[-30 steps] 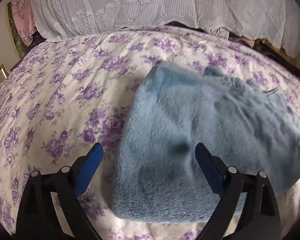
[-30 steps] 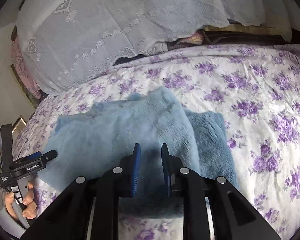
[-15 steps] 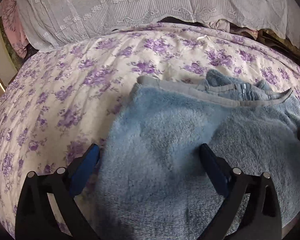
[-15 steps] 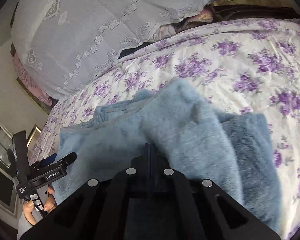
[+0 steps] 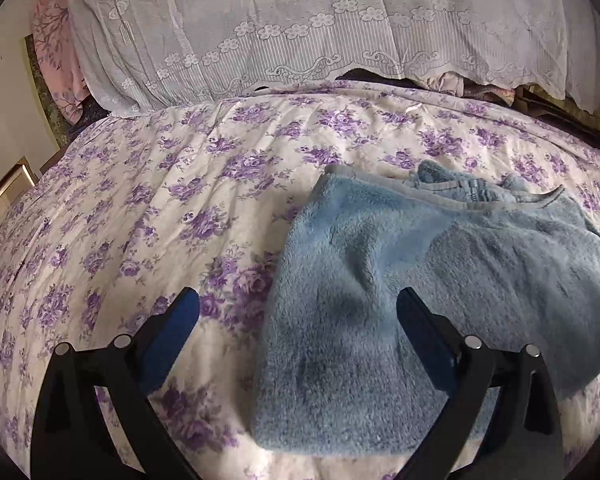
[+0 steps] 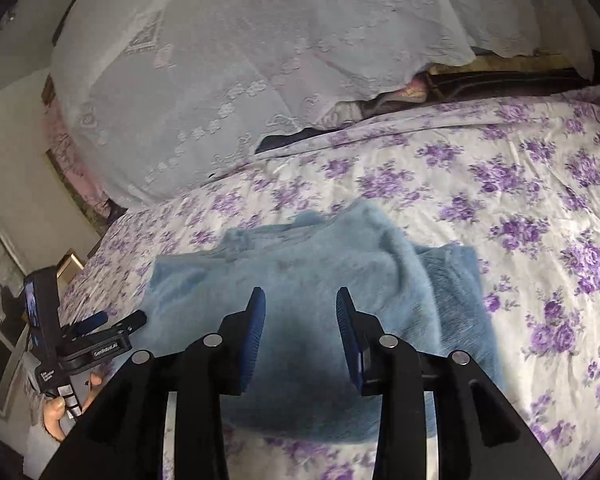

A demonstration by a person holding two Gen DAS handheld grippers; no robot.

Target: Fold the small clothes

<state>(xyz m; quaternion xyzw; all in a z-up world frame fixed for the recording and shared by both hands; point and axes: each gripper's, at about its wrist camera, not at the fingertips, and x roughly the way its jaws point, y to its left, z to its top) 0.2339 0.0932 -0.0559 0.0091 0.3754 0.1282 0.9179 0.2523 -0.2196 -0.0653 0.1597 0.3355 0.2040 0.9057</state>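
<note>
A light-blue fleece garment (image 5: 400,288) lies folded on the floral bedspread (image 5: 148,216), its trimmed edge and a zipper showing at the far side. My left gripper (image 5: 296,296) hovers wide open above the garment's near left edge, and its pads touch nothing. In the right wrist view the same garment (image 6: 300,256) lies in layers with a darker flap at the right. My right gripper (image 6: 300,292) is just above it. Its jaws are opening and nothing is pinched between the blue pads. The left gripper (image 6: 104,328) also shows there at the far left, held by a hand (image 6: 56,416).
A white lace cover (image 5: 300,28) drapes over piled bedding along the far side of the bed. Pink fabric (image 5: 52,40) and a wall stand at the far left. Flat bedspread (image 6: 540,208) stretches to the right of the garment.
The right gripper's jaws, shut half a second ago, now stand apart. Both wrist views have drawn back from the garment after closing in on it. The left gripper has stayed wide open.
</note>
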